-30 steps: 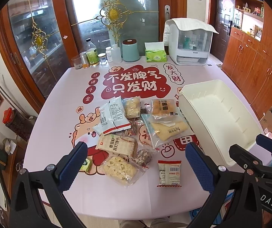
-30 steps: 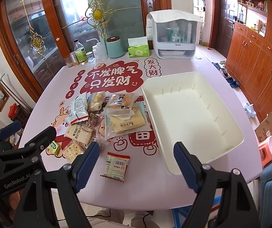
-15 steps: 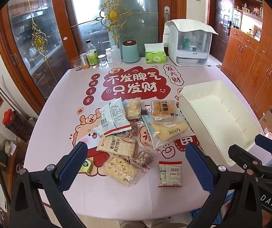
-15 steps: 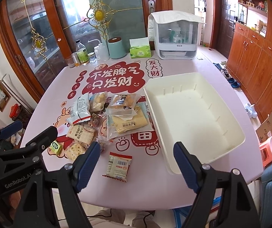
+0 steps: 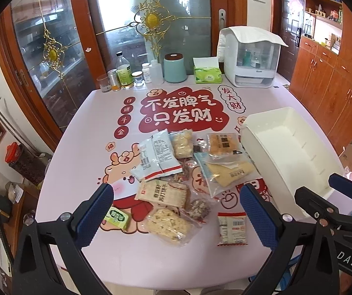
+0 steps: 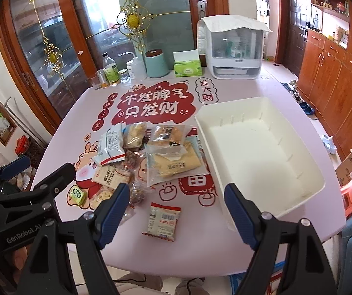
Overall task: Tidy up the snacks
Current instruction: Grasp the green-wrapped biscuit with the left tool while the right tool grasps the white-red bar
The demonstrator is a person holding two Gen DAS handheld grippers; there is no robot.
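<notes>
The snacks lie in a loose heap near the middle of the desk (image 6: 225, 258), just left of the white bin (image 6: 262, 152), which stands empty. One small red-edged packet (image 6: 162, 218) sits apart at the front of the heap, closest to the right gripper (image 6: 177, 213). Behind it are a clear bag of pale wafers (image 6: 173, 162), a white and red pouch (image 5: 157, 157), a cracker pack (image 5: 163, 194), a clear bag of puffed pieces (image 5: 167, 226) and a small green packet (image 5: 117, 217) at the left edge, several of them overlapping.

All of these look light, soft and crinkly. The film wrappers are probably slippery, and the crackers and wafers inside would likely crush under a hard squeeze. A sealed end or a flat edge looks like the best place to pinch, taking one packet at a time so that a neighbour is not dragged along. The lone packet at the front looks the easiest first pick, since nothing rests on it.

Both grippers hover over the near edge of the desk, the left gripper (image 5: 176, 211) above the heap. Each has its blue pads wide apart and holds nothing. Bottles, a teal canister (image 6: 156, 64) and a tissue box (image 6: 187, 67) stand along the far edge, well apart from the snacks
</notes>
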